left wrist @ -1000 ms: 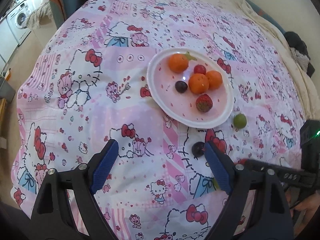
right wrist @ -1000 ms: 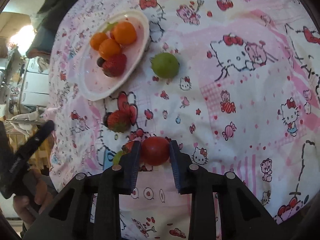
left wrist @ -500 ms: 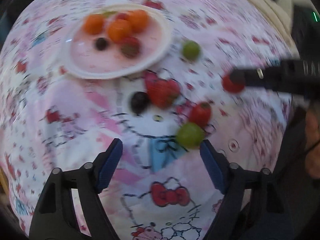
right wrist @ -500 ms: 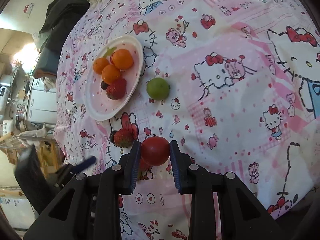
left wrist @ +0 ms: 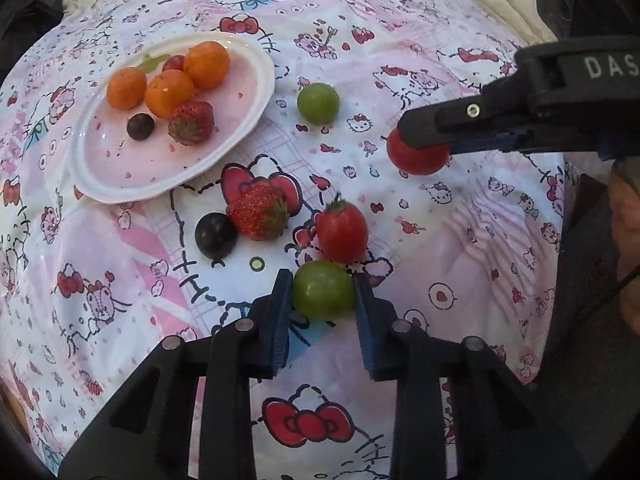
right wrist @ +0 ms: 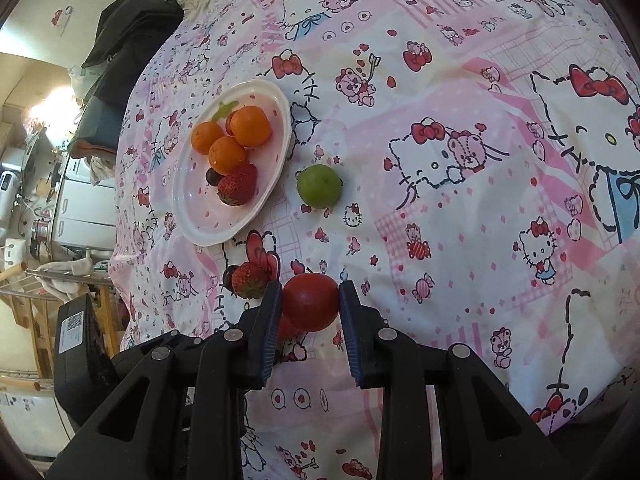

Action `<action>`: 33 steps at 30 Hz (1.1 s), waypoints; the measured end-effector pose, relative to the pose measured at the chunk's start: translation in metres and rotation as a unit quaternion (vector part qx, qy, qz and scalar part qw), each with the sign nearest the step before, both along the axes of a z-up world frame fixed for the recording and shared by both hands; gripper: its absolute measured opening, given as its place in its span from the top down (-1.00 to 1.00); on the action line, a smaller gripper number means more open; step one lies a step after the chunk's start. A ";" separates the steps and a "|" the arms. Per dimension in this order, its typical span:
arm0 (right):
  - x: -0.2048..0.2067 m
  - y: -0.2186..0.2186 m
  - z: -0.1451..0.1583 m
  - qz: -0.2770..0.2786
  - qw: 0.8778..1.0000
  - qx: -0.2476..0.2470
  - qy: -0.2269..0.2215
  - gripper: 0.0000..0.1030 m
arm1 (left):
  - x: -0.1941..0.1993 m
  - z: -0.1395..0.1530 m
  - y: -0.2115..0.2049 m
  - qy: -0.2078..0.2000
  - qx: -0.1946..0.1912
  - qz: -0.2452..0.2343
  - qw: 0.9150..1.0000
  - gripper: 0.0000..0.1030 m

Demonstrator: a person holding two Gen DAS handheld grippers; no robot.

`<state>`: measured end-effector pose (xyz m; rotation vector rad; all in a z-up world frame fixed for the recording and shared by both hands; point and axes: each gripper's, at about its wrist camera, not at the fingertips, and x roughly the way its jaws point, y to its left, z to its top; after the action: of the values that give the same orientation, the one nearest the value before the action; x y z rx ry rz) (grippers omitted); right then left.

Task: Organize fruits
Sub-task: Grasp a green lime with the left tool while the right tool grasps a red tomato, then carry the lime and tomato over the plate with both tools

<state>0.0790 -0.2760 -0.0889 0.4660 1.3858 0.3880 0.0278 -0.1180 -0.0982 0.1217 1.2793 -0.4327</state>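
Note:
My left gripper (left wrist: 322, 278) points down at the bedspread. Its jaws are closing, and both blue pads touch the sides of a green round fruit (left wrist: 322, 292). My right gripper (right wrist: 310, 292) is shut on a red round fruit (right wrist: 310, 304) and holds it just above the cloth; the same red fruit (left wrist: 418, 158) shows at the right of the left wrist view. A white plate (left wrist: 256, 116) carries three oranges, a strawberry, a dark grape and a small red fruit. A strawberry (left wrist: 258, 212), a dark grape (left wrist: 215, 235) and a red fruit (left wrist: 342, 232) lie loose beside my left gripper.
A second green fruit (left wrist: 318, 103) lies to the right of the plate. The fruits rest on a pink cartoon-print bedspread (right wrist: 460, 200). Dark clothing (right wrist: 132, 32) is heaped at the far corner, and white appliances (right wrist: 76, 200) stand past the bed's left edge.
My left gripper swung from facing the plate to over the loose fruits and dropped lower, and its jaws narrowed from wide open onto the green fruit. The right gripper kept its hold on the red fruit.

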 end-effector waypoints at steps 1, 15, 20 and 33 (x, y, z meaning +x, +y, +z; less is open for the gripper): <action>0.000 0.001 0.001 0.002 1.000 -0.001 -0.001 0.41 | -0.001 0.003 0.002 -0.003 0.002 0.008 1.000 0.50; -0.001 0.016 0.020 0.014 0.999 0.013 -0.042 0.41 | 0.011 0.036 0.080 -0.049 -0.015 0.172 0.984 0.50; 0.002 0.027 0.042 0.020 0.995 0.029 -0.094 0.41 | 0.016 0.056 0.114 -0.085 -0.044 0.242 0.966 0.50; 0.045 0.050 0.067 0.037 0.986 0.024 -0.159 0.41 | 0.068 0.083 0.149 -0.128 -0.052 0.263 0.955 0.49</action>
<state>0.1236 -0.2258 -0.0218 0.3746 1.0871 0.5341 0.0957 0.0311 -0.0156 -0.2440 0.9814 -0.0208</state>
